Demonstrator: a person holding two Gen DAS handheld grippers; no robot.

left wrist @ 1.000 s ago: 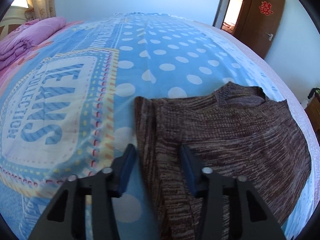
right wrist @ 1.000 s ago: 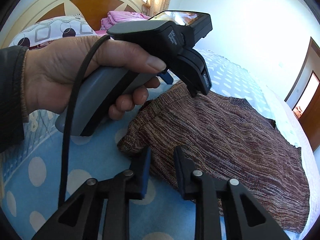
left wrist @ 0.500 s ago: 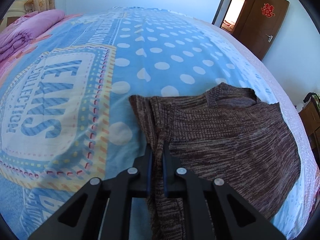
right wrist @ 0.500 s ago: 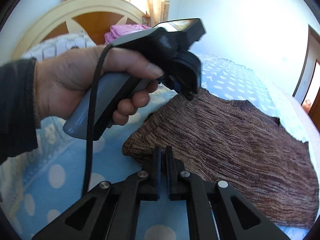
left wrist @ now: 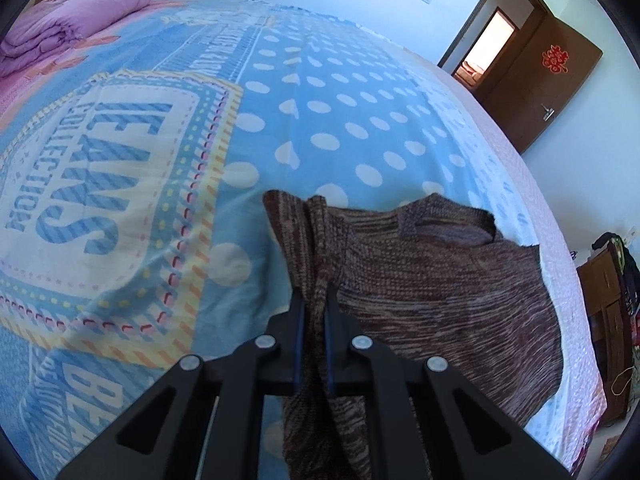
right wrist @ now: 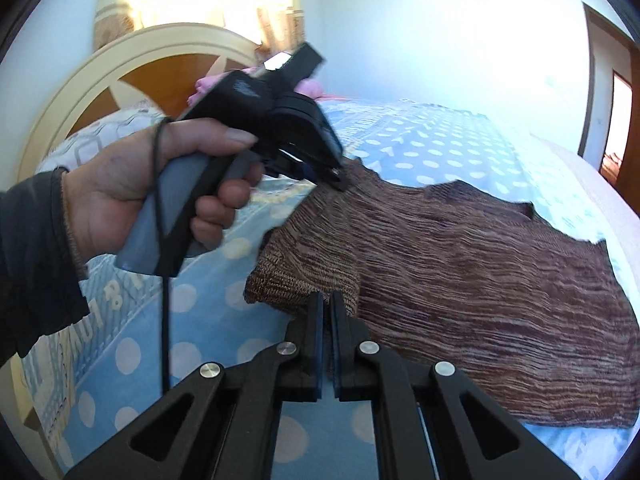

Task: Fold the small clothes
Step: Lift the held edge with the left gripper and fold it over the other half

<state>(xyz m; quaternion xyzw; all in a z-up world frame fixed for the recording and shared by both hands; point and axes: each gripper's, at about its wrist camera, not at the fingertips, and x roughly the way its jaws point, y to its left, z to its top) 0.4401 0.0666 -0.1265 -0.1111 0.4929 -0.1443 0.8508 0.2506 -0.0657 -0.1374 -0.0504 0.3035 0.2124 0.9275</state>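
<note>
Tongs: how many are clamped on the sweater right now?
2. Left tongs pinch a raised fold along the sweater edge nearest the bedspread's lettering. Right tongs grip the hem corner nearest that camera.

The person is wearing a dark sleeve [right wrist: 36,264]; black fingers [right wrist: 310,332] are showing silver screws, blue pads and a black cable [right wrist: 164,320].
</note>
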